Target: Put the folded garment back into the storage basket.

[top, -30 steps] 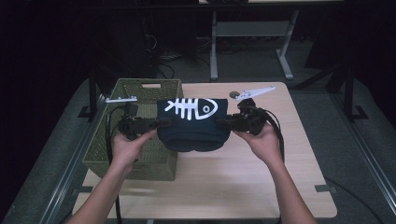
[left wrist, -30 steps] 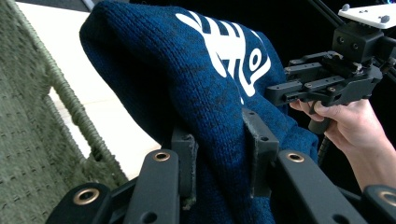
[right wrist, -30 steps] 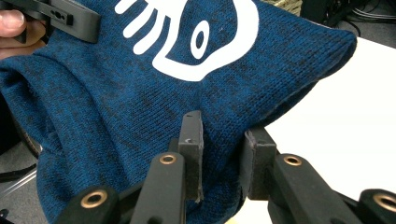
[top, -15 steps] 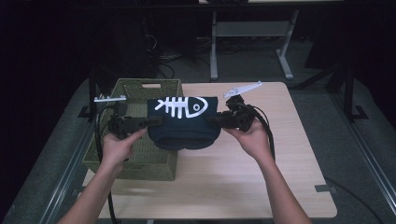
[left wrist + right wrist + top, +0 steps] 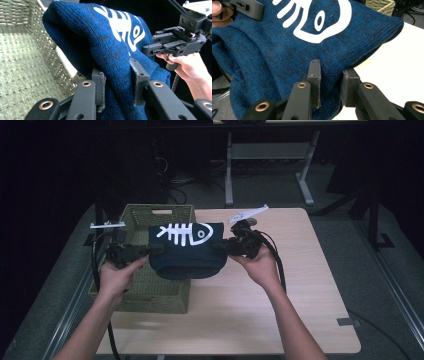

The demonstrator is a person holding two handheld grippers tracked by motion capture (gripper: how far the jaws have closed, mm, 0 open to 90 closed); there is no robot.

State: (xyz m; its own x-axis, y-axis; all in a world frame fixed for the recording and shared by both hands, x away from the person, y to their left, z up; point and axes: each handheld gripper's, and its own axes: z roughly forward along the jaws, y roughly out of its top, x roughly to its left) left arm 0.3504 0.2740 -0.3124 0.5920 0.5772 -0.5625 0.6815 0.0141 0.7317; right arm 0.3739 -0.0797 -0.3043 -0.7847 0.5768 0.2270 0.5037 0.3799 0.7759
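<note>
Currently: blue knit sweater point(image 5: 187, 252), folded, fish-bone print up, slung between my claws, long axis left-right. Left claw point(image 5: 152, 251) pinching left edge; right claw point(image 5: 220, 247) pinching right edge. Item raised, straddling right rim of wicker basket point(image 5: 131, 215) and bench point(image 5: 280, 305); basket lies left.

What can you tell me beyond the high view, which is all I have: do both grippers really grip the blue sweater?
Observer: Yes. In the left gripper view the left gripper has a fold of the blue sweater pinched between its jaws.
Operator: And the right one?
Observer: The right gripper likewise clamps a fold of the knit at the sweater's edge.
Operator: What lies under the left side?
Observer: The woven basket; its floor shows beneath the hanging cloth.
</note>
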